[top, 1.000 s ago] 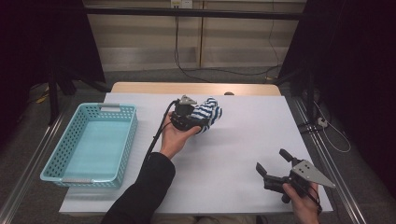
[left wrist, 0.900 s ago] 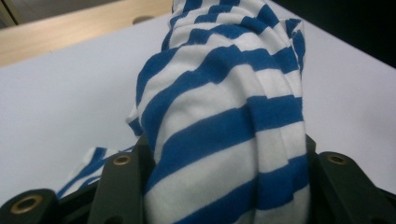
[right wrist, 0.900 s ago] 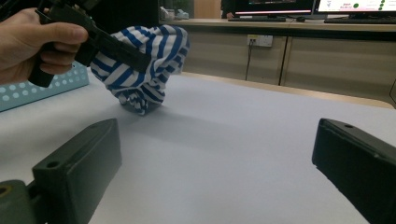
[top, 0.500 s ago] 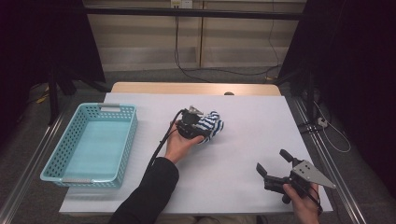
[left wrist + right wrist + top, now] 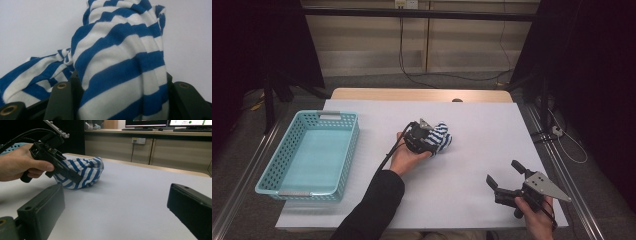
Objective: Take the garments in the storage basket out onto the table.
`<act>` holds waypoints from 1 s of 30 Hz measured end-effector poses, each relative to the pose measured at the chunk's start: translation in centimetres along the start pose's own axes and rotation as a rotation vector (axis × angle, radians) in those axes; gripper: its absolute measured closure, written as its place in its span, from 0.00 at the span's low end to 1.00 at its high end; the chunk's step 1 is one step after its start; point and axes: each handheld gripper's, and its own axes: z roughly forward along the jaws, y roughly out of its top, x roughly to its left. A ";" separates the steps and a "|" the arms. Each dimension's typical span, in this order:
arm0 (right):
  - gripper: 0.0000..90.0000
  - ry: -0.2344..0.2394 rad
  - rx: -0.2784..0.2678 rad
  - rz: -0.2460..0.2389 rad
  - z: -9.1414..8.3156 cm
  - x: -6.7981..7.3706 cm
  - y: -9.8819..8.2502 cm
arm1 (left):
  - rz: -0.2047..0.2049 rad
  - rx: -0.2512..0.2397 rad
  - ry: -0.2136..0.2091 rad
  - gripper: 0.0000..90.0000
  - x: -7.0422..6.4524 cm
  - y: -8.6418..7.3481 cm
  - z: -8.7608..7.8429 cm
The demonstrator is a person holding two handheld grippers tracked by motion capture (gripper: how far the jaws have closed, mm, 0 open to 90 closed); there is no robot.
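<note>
1. The bunched blue-and-white striped cloth (image 5: 441, 139) sits mid-table, right of the turquoise plastic basket (image 5: 307, 155).
2. The left gripper (image 5: 428, 142) has the cloth between its half-spread jaws, which have just been opening.
3. Judgement: release fully before lifting away.
4. The right gripper (image 5: 507, 176), right of the cloth, gapes empty.

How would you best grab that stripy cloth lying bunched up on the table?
Pinch the raised fold on top of the striped cloth, coming from above on the person's side, as the left gripper does now. The cloth lies in a soft heap, so its highest ridge gives the jaws something to close around.
</note>
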 end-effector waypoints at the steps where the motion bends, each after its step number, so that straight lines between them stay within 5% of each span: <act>1: 0.01 -0.001 0.003 -0.004 0.0 0.0 0.0 | 0.006 -0.001 0.009 0.50 -0.1 0.0 0.0; 5: 0.01 0.001 0.004 -0.001 0.0 0.1 0.0 | 0.037 -0.010 0.018 0.49 -0.6 -0.3 0.3; 11: 0.01 0.001 0.004 -0.001 0.0 0.0 0.0 | 0.030 -0.034 -0.010 0.41 -0.3 -0.5 0.2; 19: 0.01 -0.001 0.004 0.000 0.0 0.0 0.0 | -0.042 -0.082 -0.086 0.16 -0.4 -0.6 -0.1; 26: 0.01 -0.001 -0.001 0.008 0.1 0.0 0.0 | -0.092 -0.124 -0.112 0.08 0.0 -0.6 -1.0; 30: 0.01 0.001 0.002 0.009 0.3 0.0 0.0 | -0.057 -0.156 -0.097 0.04 -0.2 -0.6 -1.9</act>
